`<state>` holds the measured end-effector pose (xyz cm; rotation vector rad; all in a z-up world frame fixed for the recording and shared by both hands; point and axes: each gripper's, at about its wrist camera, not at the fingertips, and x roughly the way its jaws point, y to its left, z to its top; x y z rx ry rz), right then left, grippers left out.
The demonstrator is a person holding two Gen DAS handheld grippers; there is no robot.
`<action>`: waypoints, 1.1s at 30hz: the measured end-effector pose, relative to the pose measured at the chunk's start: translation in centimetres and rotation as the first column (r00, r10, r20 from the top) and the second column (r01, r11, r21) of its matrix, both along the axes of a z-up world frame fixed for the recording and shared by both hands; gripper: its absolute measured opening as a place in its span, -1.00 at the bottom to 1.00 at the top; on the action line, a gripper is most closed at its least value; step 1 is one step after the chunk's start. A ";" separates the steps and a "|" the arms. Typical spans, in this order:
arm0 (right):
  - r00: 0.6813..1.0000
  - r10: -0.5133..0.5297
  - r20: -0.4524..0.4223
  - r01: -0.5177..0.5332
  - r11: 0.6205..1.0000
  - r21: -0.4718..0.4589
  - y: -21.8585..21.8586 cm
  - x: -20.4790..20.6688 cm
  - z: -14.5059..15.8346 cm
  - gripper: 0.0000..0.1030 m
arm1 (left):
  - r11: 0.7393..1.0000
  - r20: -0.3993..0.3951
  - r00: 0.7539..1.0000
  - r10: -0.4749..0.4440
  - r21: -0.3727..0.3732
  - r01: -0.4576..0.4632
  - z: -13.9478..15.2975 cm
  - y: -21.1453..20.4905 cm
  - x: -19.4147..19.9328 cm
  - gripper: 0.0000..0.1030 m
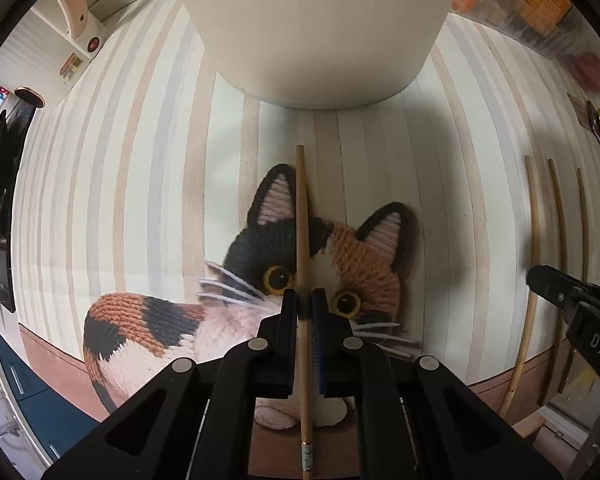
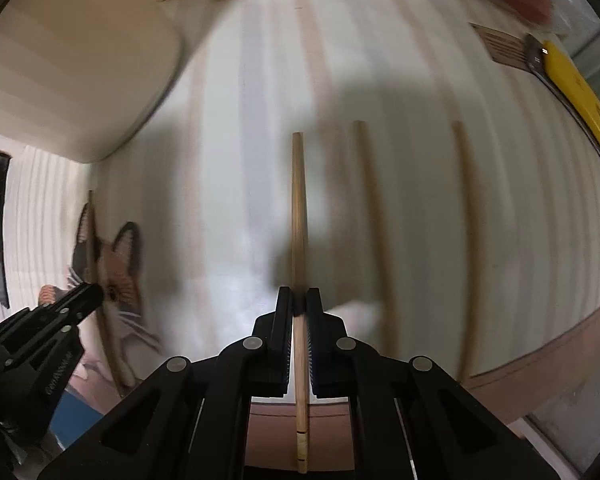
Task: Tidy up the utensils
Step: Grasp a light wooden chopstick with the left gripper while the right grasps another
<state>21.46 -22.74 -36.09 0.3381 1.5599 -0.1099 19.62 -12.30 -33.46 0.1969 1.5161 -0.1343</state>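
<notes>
1. Two grippers each clamp one wooden chopstick. The left gripper [image 1: 303, 300] has its jaws pressed shut on a chopstick [image 1: 302, 232] that runs straight along its fingers, the tip pointing away toward the far side.
2. Readable writing is scarce: the letters "DAS" show in white on the body of the right gripper [image 1: 540, 276] as seen from the left wrist camera; the embossed lettering on the other gripper's side in the right wrist view is too blurred to read, and so are the labels on the orange boxes [image 1: 548, 0] at the far right.
3. The right gripper [image 2: 299, 300] is likewise closed on a second chopstick [image 2: 299, 216], held along its fingers with the banded butt end sticking out toward the camera.
4. Two more chopsticks lie loose on the striped tablecloth [image 2: 236, 128], one [image 2: 374, 216] just right of the held stick and another [image 2: 466, 216] farther right, roughly parallel.
5. A large cream container [image 1: 316, 28] stands at the far side, straight ahead of the left gripper and to the far left of the right one.
6. A knitted calico cat design [image 1: 360, 256] lies beneath the left gripper's chopstick.
7. A yellow-handled tool [image 2: 576, 92] rests at the far right edge.
</notes>
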 end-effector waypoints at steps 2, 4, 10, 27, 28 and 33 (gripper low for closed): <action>1.000 0.015 0.000 -0.015 1.000 -0.012 0.6 0.3 0.1 -0.86 | 1.000 0.002 1.000 -0.001 0.001 0.001 0.2 0.1 0.1 -0.90; 1.000 0.028 -0.003 -0.028 0.999 -0.023 1.6 0.7 0.1 -0.86 | 1.000 -0.001 1.000 0.005 -0.005 -0.005 0.1 -0.1 -0.1 -0.90; 0.999 0.039 -0.034 -0.040 0.999 -0.023 2.0 0.9 0.3 -0.85 | 1.000 -0.011 1.000 0.007 -0.018 -0.008 0.2 1.7 0.8 -0.90; 0.993 0.111 -0.036 -0.114 0.991 -0.071 5.6 0.4 -0.7 -0.86 | 0.999 -0.008 0.999 0.043 -0.018 -0.044 -0.2 1.9 2.3 -0.91; 0.992 0.118 -0.041 -0.121 0.990 -0.077 5.8 0.5 -0.7 -0.86 | 0.999 -0.009 0.999 0.042 -0.017 -0.042 -0.2 1.9 2.4 -0.91; 0.988 0.140 -0.069 -0.145 0.987 -0.075 6.4 1.1 -0.9 -0.86 | 0.999 -0.016 0.999 0.036 -0.017 -0.036 -0.4 2.1 2.9 -0.91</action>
